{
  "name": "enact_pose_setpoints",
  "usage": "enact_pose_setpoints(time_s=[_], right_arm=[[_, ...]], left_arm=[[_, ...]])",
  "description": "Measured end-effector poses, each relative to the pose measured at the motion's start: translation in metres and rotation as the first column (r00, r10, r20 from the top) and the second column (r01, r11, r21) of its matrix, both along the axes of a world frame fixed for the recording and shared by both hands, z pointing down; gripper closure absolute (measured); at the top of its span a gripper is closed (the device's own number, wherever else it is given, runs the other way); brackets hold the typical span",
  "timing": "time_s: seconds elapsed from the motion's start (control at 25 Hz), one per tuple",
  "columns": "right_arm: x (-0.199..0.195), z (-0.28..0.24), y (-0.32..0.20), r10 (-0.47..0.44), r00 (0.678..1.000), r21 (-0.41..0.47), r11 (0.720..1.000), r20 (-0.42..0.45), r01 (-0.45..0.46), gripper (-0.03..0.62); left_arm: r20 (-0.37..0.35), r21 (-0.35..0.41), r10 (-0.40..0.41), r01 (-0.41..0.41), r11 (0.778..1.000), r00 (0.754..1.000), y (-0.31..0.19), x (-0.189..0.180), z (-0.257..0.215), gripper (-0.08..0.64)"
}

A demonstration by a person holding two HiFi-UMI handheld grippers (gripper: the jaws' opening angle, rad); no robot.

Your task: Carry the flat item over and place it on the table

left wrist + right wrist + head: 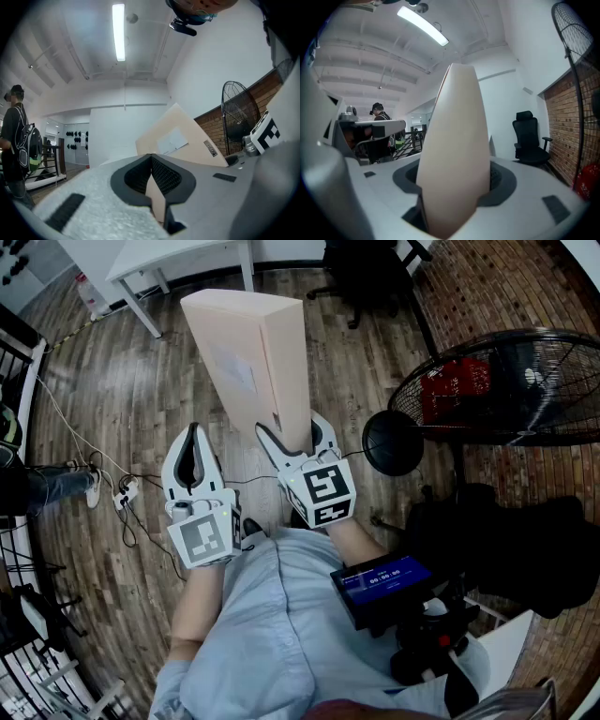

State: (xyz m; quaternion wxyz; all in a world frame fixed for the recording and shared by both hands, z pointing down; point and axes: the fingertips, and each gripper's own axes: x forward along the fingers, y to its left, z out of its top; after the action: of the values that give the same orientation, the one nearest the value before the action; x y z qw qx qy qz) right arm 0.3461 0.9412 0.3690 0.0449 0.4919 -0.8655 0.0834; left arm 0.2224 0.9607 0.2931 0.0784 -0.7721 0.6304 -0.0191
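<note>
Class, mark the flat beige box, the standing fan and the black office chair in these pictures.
flat beige box (236, 352), head view, its broad labelled face.
standing fan (525, 381), head view, its wire grille.
black office chair (526, 129), right gripper view, its backrest.

A flat box (251, 352) of pale peach cardboard, long and thin, stands on end in the air above the wood floor (141, 399), leaning away from me; my right gripper (293, 435) clamps its lower end, jaws on both broad faces; one broad face carries what seems a pale paper label and a small dark tag, too small to read; the white table (178, 257) stands well apart, beyond the box's top end.
</note>
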Motion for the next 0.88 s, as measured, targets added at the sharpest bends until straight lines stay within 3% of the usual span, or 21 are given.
enact_pose_setpoints(time_s=[0.52, 0.88], right_arm=[[0.034, 0.009, -0.019, -0.032, 0.999, -0.001, 0.999, 0.022, 0.032, 0.307], [0.021, 0.016, -0.053, -0.044, 0.999, -0.019, 0.999, 0.009, 0.044, 0.304]], left_arm=[[0.020, -0.012, -0.050, 0.050, 0.999, 0.999, -0.012, 0.030, 0.011, 0.551], [0.011, -0.022, -0.094, 0.094, 0.995, 0.996, -0.036, 0.008, 0.019, 0.551]])
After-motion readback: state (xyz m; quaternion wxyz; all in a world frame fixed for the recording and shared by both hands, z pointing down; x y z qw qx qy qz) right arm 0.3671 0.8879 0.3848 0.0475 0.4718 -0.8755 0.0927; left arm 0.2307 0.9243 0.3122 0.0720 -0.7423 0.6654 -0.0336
